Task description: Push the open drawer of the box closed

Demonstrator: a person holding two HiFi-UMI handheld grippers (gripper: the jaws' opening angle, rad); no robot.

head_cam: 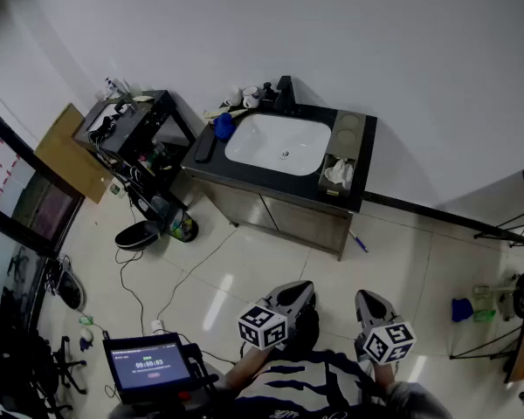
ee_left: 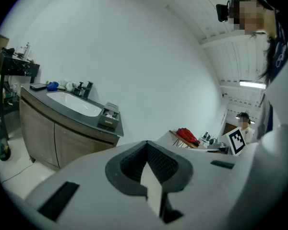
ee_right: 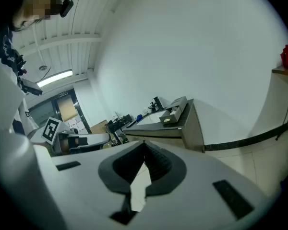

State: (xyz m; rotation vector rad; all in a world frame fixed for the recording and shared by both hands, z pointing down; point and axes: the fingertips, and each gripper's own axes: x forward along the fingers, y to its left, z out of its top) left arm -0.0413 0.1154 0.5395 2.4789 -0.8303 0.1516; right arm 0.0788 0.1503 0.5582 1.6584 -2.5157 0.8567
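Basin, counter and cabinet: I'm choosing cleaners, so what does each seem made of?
Basin: probably glazed ceramic; it is white and smooth with a soft sheen.
Counter: a dark, matte slab, perhaps stone or laminate; no grain shows.
Cabinet: wood-look panels in a dull brownish grey; I cannot tell veneer from laminate.

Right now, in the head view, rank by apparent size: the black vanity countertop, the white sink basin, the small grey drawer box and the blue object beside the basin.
1. black vanity countertop
2. white sink basin
3. small grey drawer box
4. blue object
All share one counter, so distance barely skews the order.
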